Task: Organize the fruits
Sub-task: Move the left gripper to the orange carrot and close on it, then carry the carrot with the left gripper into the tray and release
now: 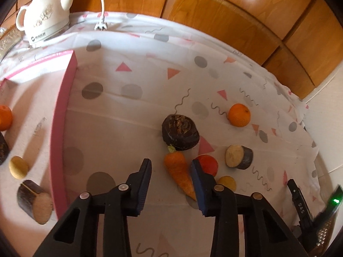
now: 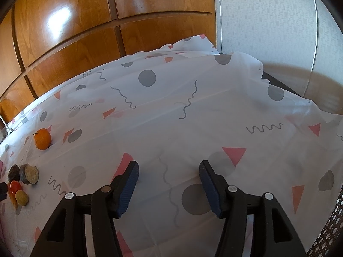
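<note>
- My left gripper (image 1: 171, 167) points down at the patterned tablecloth (image 1: 133, 128); its jaws stand parted, with the carrot (image 1: 180, 172) lying between them, nearer the right-hand finger. I see a gap between the left-hand finger and the carrot, so the pads do not clamp it.
- The carrot lies on the cloth with its green stub toward the dark round root (image 1: 180, 132), which sits just beyond it, cut face up.
- A red fruit (image 1: 207, 164) lies just beside the carrot, partly behind my right-hand finger; a small yellow piece (image 1: 227, 183) lies near it.
- A dark-skinned cut slice with a pale face (image 1: 238, 156) rests near the red fruit; an orange (image 1: 239, 115) sits farther back, apart from the group.
- The pink-rimmed tray (image 1: 62, 115) lies to the left. It holds another orange (image 1: 5, 117), a yellow piece (image 1: 18, 167), and a dark cut chunk (image 1: 35, 201).
- A white kettle (image 1: 44, 14) stands at the far left corner, its cord (image 1: 102, 6) trailing onto the cloth.
- My right gripper (image 2: 169, 171) hangs over a bare stretch of cloth, jaws parted, nothing between them.
- A wooden cabinet (image 2: 64, 32) stands behind the table.
</note>
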`<state>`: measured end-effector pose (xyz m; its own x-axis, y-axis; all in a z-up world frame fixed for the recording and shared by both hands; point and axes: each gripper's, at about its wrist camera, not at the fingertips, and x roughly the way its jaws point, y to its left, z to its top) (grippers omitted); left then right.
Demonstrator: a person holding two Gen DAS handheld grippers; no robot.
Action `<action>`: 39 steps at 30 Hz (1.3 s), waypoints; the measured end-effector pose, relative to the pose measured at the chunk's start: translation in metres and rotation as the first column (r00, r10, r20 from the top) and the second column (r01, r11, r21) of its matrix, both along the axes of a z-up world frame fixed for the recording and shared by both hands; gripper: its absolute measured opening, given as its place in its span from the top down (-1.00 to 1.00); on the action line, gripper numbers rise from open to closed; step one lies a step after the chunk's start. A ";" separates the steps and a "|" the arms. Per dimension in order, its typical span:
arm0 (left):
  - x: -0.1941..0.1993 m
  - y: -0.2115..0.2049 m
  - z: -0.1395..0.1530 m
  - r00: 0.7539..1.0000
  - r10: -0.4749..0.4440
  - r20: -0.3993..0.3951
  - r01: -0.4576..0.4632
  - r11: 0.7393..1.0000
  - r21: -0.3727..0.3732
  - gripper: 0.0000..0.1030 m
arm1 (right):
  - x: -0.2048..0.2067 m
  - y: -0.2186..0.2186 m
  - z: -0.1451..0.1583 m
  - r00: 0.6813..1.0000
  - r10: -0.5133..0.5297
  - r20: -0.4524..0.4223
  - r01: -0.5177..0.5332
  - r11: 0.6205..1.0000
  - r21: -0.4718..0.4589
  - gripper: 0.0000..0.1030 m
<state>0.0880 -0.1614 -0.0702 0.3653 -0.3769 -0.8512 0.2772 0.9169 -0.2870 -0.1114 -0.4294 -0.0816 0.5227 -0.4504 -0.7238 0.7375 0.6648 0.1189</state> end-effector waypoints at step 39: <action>0.040 0.173 0.020 0.967 0.227 0.112 -0.229 0.973 0.001 0.48 | 0.003 0.005 -0.001 1.000 0.017 -0.025 -0.017 1.000 -0.017 -0.27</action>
<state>0.1284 0.0116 -0.0505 0.5322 -0.2610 -0.8054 0.0896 0.9633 -0.2529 -0.1085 -0.4246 -0.0822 0.5126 -0.4544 -0.7285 0.7285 0.6792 0.0889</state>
